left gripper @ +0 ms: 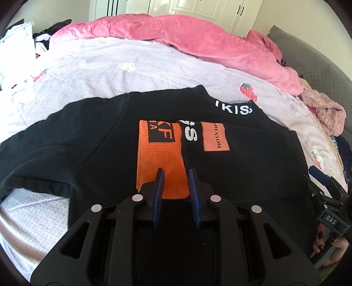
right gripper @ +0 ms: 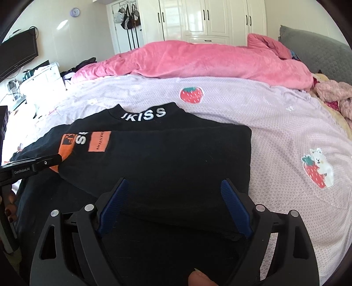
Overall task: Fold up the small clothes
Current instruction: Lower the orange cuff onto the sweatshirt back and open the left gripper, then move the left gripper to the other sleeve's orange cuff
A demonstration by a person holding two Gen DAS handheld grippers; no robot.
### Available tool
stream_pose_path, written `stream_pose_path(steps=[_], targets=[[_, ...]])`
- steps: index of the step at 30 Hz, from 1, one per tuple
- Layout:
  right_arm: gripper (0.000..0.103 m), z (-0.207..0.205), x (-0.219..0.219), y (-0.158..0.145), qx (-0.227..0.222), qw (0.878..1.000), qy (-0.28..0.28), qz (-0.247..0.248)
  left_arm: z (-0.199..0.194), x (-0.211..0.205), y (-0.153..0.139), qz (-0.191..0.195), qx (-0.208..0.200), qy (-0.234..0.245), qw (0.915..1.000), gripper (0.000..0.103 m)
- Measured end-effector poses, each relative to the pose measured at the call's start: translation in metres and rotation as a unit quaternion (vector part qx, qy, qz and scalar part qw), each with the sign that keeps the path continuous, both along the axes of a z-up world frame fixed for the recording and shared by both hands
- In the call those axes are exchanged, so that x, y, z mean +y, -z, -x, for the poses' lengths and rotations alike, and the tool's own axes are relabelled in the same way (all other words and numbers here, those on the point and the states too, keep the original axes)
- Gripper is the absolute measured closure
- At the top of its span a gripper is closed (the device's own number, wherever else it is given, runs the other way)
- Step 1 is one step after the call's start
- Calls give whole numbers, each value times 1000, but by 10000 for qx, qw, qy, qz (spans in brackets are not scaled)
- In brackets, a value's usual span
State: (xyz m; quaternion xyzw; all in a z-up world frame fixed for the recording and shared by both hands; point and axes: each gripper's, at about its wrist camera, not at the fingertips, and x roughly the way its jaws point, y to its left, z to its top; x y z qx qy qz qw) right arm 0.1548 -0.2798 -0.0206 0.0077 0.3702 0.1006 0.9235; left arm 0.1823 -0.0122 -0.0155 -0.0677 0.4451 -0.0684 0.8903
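A black sweatshirt (left gripper: pixel 88 143) (right gripper: pixel 176 154) with white collar lettering (right gripper: pixel 143 113) lies on the bed, its right side folded in over the chest. One sleeve is laid across the front, ending in an orange cuff (left gripper: pixel 158 158) (right gripper: pixel 66 151) beside an orange patch (left gripper: pixel 214 136). My left gripper (left gripper: pixel 176 173) hovers at the cuff's near end. Its jaws stand a narrow gap apart, and the cuff lies flat between them, not pinched. My right gripper (right gripper: pixel 175 182) is wide open over the folded right part, with black cloth between its fingers but free of the pads.
A lilac bedsheet (right gripper: pixel 275 132) with strawberry prints spreads around the shirt. A pink quilt (right gripper: pixel 198 61) is heaped along the far side. A grey headboard (right gripper: pixel 319 48) and pink fluffy clothes (left gripper: pixel 325 114) are at the right. White wardrobes (right gripper: pixel 209 19) stand behind.
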Motion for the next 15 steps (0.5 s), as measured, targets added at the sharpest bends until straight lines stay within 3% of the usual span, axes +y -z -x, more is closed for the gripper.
stream_pose_path(steps=[3, 7, 9, 13, 15], targets=[[15, 3, 3, -3, -90, 10000, -29, 14, 6, 2, -5, -22, -71, -32, 10000, 70], [11, 5, 6, -5, -161, 9999, -55, -28, 14, 5, -10, -60, -146, -84, 9998, 58], [10, 5, 7, -6, -166, 9998, -67, -52, 17, 7, -12, -81, -170, -118, 9998, 43], [9, 8, 9, -8, -199, 9997, -72, -94, 25, 12, -17, -43, -253, -169, 9995, 31], [8, 9, 11, -9, -223, 9997, -60, -115, 28, 13, -20, -80, -289, -194, 9994, 18]])
